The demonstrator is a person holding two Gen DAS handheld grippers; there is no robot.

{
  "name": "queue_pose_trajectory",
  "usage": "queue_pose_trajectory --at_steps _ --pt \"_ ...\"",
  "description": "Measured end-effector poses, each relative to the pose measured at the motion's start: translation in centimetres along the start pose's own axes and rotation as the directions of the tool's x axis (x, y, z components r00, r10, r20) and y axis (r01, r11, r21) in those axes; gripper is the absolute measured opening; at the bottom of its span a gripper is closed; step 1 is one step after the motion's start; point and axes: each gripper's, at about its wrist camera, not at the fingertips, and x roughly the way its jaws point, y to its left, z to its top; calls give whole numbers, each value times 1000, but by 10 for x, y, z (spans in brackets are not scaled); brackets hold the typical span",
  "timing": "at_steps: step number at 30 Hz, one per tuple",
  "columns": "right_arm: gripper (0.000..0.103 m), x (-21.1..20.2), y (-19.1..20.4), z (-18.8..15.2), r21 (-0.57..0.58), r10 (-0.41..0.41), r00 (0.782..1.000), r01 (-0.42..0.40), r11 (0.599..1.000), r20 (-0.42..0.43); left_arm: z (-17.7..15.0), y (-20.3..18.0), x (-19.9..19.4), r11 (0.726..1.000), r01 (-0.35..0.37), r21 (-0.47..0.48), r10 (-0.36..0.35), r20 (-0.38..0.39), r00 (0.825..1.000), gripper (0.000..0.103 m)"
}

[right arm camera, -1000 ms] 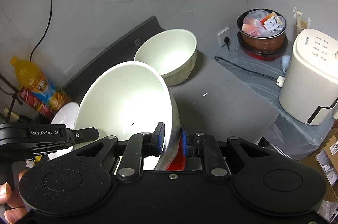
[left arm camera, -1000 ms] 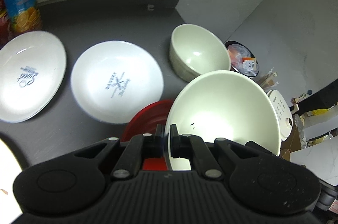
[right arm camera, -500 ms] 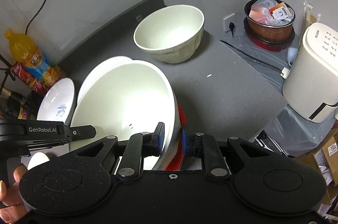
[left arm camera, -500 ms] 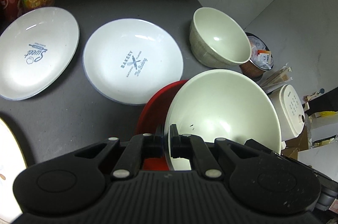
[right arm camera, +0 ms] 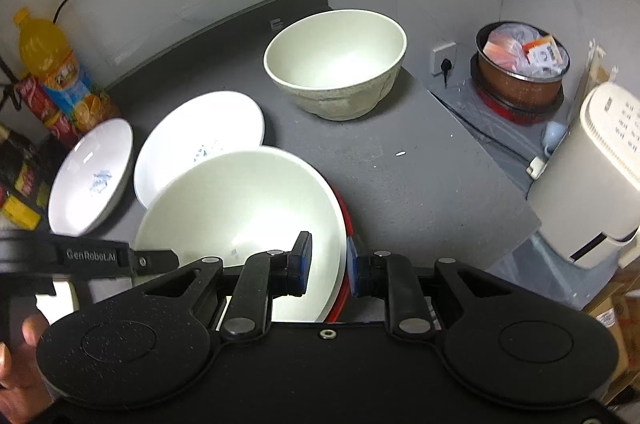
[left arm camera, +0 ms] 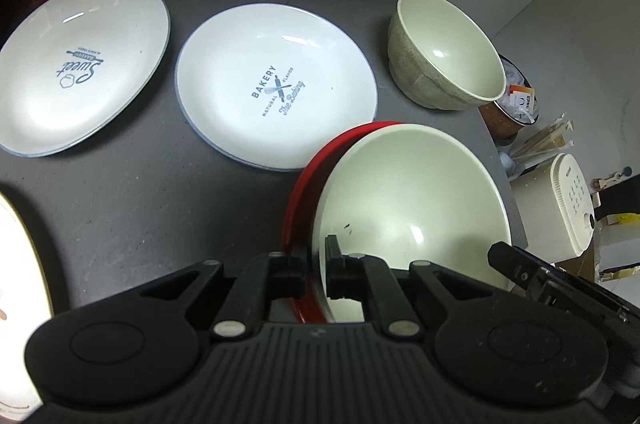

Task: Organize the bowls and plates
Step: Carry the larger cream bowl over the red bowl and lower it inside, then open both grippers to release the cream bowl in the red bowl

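While left tongs (left arm camera: 318,266) pinch the bowl (left arm camera: 412,200) rim, right tongs (right arm camera: 326,266) are opening around it.

Two white plates (left arm camera: 276,92) carry blue bakery lettering on the dark grey tabletop (left arm camera: 132,200). At upper right sits a cream bowl (left arm camera: 444,56) with a speckled outside. Lower centre, a cream bowl (left arm camera: 412,200) rests in a red one (left arm camera: 304,184). The bottle (right arm camera: 52,68) at upper left is orange.
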Motion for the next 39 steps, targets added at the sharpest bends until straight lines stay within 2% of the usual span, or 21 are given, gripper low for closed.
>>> queue_pose_trajectory --at_steps 10,20,27,29,34,39 --pt "21 -2 3 -1 6 -23 1000 23 1000 -22 5 -3 -6 1000 1 25 -1 -12 1000 7" --pt "21 -13 7 -3 46 -57 998 58 997 -8 12 4 -17 997 69 34 -67 -64 996 15" --pt "21 -23 11 -11 122 -65 998 64 990 8 10 4 -25 990 93 103 -86 -74 994 18" --pt "26 -29 15 -15 147 -62 998 59 987 20 9 6 -30 989 62 132 -53 -72 996 28" --pt "53 -45 27 -24 189 -98 993 85 978 63 7 19 -43 982 70 175 -59 -65 996 41" --pt "65 -61 36 -35 254 -133 985 102 962 108 10 35 -57 977 51 208 -44 -37 998 58"
